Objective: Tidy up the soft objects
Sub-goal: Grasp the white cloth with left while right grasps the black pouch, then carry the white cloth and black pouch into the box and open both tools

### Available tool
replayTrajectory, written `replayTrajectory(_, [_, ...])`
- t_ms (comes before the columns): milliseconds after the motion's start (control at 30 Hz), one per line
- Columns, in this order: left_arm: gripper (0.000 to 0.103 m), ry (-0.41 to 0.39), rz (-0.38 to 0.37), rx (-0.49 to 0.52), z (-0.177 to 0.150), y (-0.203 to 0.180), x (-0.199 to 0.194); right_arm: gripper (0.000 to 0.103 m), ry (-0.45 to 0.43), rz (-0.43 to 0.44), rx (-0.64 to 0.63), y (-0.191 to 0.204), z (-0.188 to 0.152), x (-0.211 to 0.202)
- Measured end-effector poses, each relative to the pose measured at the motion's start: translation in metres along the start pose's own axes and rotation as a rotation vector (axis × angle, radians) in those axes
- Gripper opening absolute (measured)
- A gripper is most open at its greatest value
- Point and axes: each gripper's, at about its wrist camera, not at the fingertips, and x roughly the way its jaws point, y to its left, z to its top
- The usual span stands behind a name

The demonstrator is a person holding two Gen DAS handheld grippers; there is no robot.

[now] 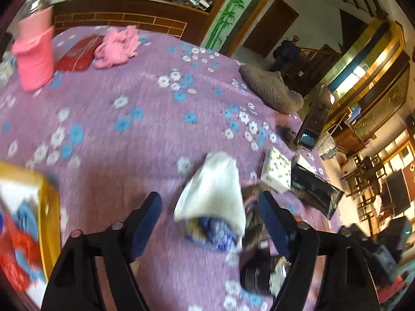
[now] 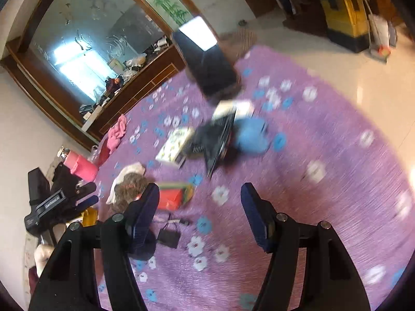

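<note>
Both hand-held grippers gape empty: left (image 1: 210, 223), right (image 2: 199, 207). White cloth (image 1: 215, 191) at 12 o'clock looks light, limp; pinch a bunched fold.

Purple floral bedspread (image 1: 116, 108); wooden headboard (image 1: 119, 20); etched mirror (image 2: 90, 49); black box (image 2: 207, 64)

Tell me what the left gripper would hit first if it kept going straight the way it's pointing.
Most likely the white cloth lying on a blue-patterned packet on the purple bedspread. It sits straight ahead of the left gripper, between its open jaws. The frame is blurred, so the depth is uncertain.
</note>
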Motion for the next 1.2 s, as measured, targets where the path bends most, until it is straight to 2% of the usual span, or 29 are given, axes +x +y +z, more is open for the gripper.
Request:
replayTrajectory(133, [0.078, 0.054, 0.008, 0.019, 0.009, -0.004, 0.028, 0.065, 0.028, -0.111, -0.136, 0.013, 0.029, 0.002])
replayTrajectory(233, [0.078, 0.093, 0.026, 0.059, 0.015, -0.012, 0.048, 0.065, 0.076, -0.194, -0.284, 0.032, 0.049, 0.019])
replayTrajectory(433, [0.078, 0.165, 0.061, 0.109, 0.028, -0.023, 0.08, 0.065, 0.269, -0.318, -0.581, 0.065, 0.06, 0.081])
replayTrajectory(567, [0.078, 0.191, 0.089, 0.117, 0.031, -0.022, 0.094, 0.064, 0.343, -0.373, -0.66, 0.067, 0.06, 0.11])
replayTrajectory(733, [0.076, 0.185, 0.091, 0.124, 0.032, -0.019, 0.102, 0.064, 0.363, -0.4, -0.701, 0.069, 0.054, 0.126])
replayTrajectory(800, [0.063, 0.191, 0.107, 0.158, 0.03, -0.021, 0.103, 0.064, 0.358, -0.412, -0.716, 0.072, 0.051, 0.132])
replayTrajectory(833, [0.046, 0.189, 0.127, 0.182, 0.029, -0.023, 0.103, 0.057, 0.353, -0.425, -0.724, 0.074, 0.052, 0.133])
replayTrajectory(867, [0.031, 0.189, 0.142, 0.206, 0.028, -0.024, 0.102, 0.044, 0.355, -0.451, -0.735, 0.075, 0.049, 0.137])
replayTrajectory(933, [0.022, 0.2, 0.099, 0.19, 0.027, -0.023, 0.099, 0.027, 0.369, -0.482, -0.736, 0.075, 0.047, 0.142])
replayTrajectory(1033, [0.017, 0.165, 0.093, 0.187, 0.028, -0.02, 0.087, 0.022, 0.349, -0.496, -0.716, 0.077, 0.047, 0.137])
replayTrajectory(1200, [0.016, 0.095, 0.034, 0.127, 0.028, -0.004, 0.052, 0.022, 0.252, -0.48, -0.666, 0.085, 0.053, 0.104])
